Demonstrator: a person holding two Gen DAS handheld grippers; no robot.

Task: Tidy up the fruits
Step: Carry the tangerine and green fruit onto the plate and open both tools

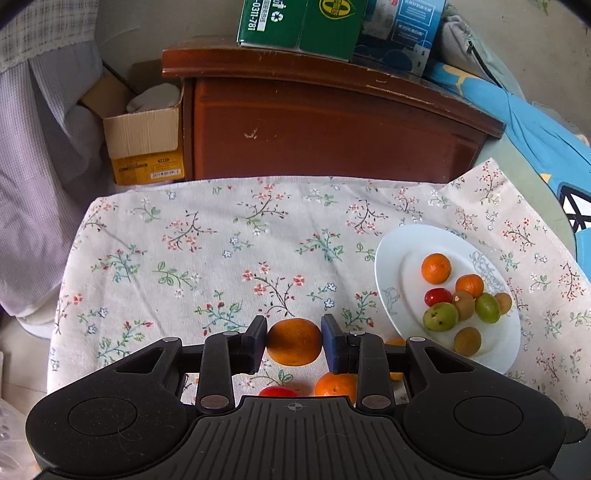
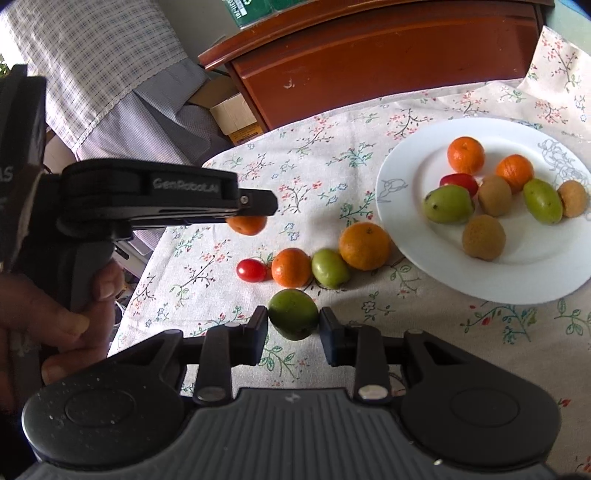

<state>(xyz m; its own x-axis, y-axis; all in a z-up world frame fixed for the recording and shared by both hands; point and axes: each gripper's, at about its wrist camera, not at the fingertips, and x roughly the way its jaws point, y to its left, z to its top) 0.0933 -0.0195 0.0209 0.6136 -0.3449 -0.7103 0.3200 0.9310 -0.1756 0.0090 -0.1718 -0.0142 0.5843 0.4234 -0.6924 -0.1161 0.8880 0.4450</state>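
Observation:
My left gripper point(image 1: 294, 341) is shut on a small orange point(image 1: 294, 341), held a little above the floral cloth; in the right wrist view that orange point(image 2: 246, 224) shows under the left gripper's fingers point(image 2: 258, 202). My right gripper point(image 2: 293, 325) is shut on a green fruit point(image 2: 293, 314). A white plate point(image 2: 524, 273) at the right holds several oranges, green fruits, brown fruits and a red tomato. On the cloth lie a red tomato point(image 2: 251, 270), an orange point(image 2: 291, 267), a green fruit point(image 2: 330, 268) and a bigger orange point(image 2: 364, 240).
A floral cloth point(image 1: 207, 251) covers the table. Behind it stands a brown wooden cabinet point(image 1: 332, 129) with green boxes point(image 1: 299, 22) on top. An open cardboard box point(image 1: 144, 136) sits at the back left. A person's hand point(image 2: 66, 306) grips the left gripper's handle.

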